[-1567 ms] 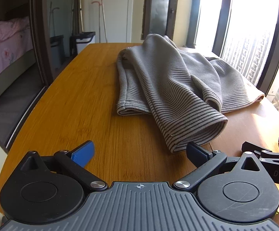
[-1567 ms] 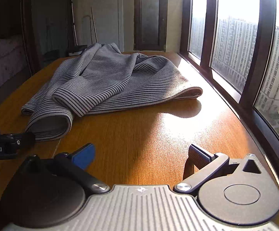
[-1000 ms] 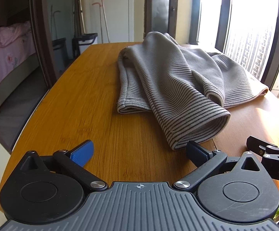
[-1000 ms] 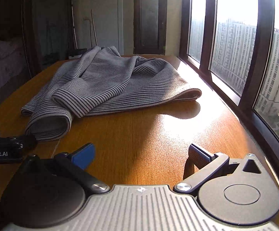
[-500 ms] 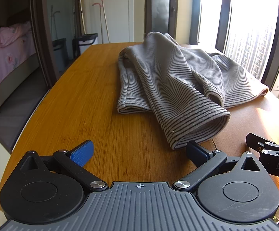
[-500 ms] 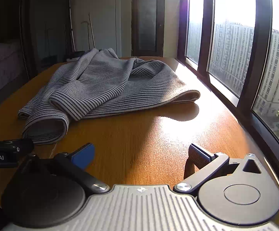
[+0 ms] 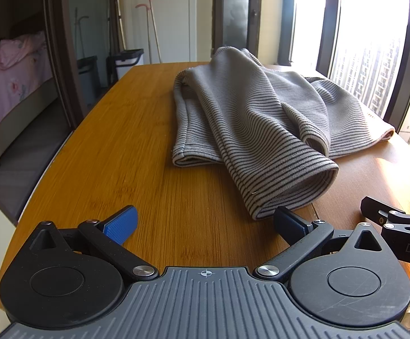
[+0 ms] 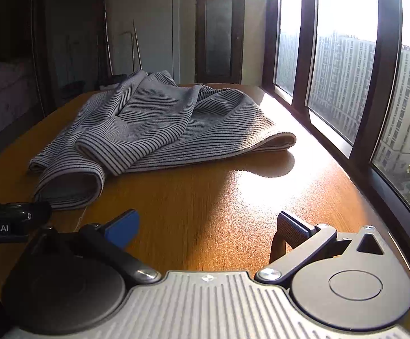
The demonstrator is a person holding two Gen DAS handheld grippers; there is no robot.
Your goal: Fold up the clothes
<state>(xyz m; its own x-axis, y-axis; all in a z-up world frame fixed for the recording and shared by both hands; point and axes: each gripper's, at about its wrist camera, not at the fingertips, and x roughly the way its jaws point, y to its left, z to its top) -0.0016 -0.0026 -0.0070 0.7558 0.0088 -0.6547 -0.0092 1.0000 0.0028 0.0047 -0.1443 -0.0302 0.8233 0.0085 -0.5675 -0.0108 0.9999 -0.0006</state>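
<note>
A grey striped garment (image 7: 261, 118) lies loosely bunched on the wooden table (image 7: 125, 141), with a sleeve cuff (image 7: 286, 189) pointing at me. It also shows in the right wrist view (image 8: 159, 124). My left gripper (image 7: 205, 223) is open and empty, low over the table, its right finger (image 7: 289, 223) just short of the cuff. My right gripper (image 8: 207, 226) is open and empty over bare table, to the right of the cuff (image 8: 72, 189). Each gripper shows at the edge of the other's view.
The table's left edge (image 7: 43, 175) drops to the floor, with a pink bed (image 7: 7, 84) beyond it. Tall windows (image 8: 346, 84) run along the table's right side. Bins (image 7: 125, 59) and a door (image 7: 236, 14) stand behind the far end.
Both grippers have stayed open and nearly still. The right gripper's view has dipped slightly lower toward the table. The garment has not moved.
</note>
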